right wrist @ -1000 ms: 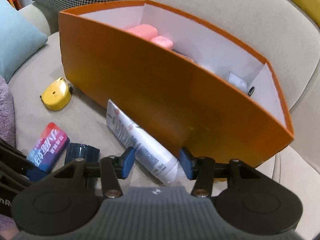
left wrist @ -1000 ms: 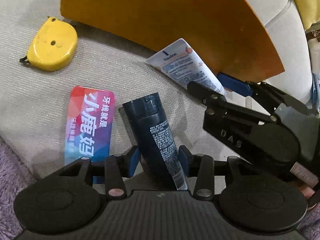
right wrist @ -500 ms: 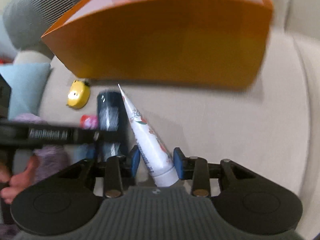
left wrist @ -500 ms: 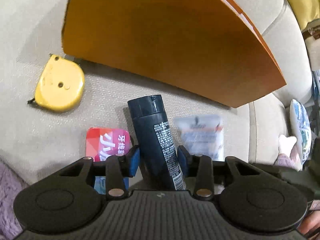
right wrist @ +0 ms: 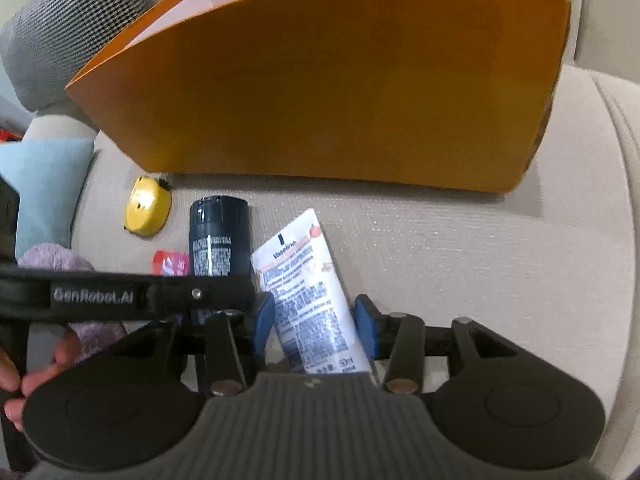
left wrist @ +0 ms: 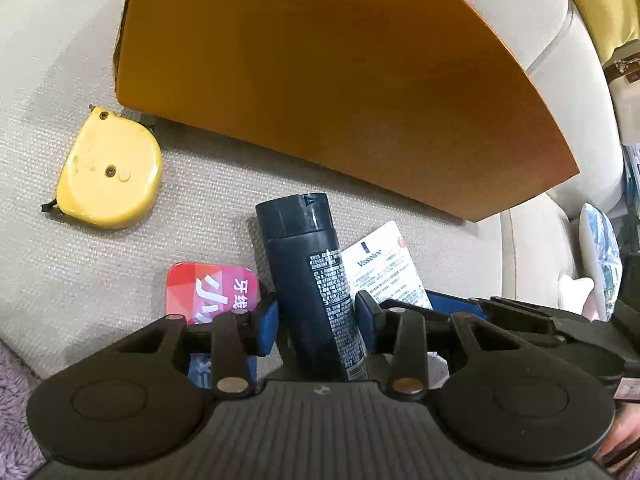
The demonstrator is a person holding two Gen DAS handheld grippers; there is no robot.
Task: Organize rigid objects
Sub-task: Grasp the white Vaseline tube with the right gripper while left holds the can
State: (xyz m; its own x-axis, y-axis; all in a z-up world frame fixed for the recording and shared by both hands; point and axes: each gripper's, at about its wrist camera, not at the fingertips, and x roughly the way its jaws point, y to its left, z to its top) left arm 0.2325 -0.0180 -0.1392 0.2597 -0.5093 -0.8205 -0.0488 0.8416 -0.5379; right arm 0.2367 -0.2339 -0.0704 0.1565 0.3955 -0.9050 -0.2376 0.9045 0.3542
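My left gripper (left wrist: 316, 318) is shut on a dark navy bottle (left wrist: 308, 264), cap pointing toward the orange box (left wrist: 340, 80). My right gripper (right wrist: 315, 320) has a white Vaseline tube (right wrist: 308, 280) between its blue pads. Its jaws are opening, and both pads still touch the tube. The two grippers sit side by side above the beige sofa seat, bottle (right wrist: 218, 240) left of tube (left wrist: 384, 268). On the seat lie a yellow tape measure (left wrist: 108, 172) and a red-and-blue floss pack (left wrist: 212, 292), the pack partly hidden under my left gripper.
The orange box (right wrist: 340, 92) stands close ahead against the sofa back, only its outer wall showing. A purple fluffy throw (right wrist: 52, 258), a light blue cushion (right wrist: 44, 184) and a houndstooth cushion (right wrist: 68, 20) lie left. A person's fingers (right wrist: 12, 380) hold the left gripper's handle.
The right gripper took the tube off the seat by the box, rolled, and now holds it flat-side up beside the bottle. The left gripper kept the bottle and edged toward the box.
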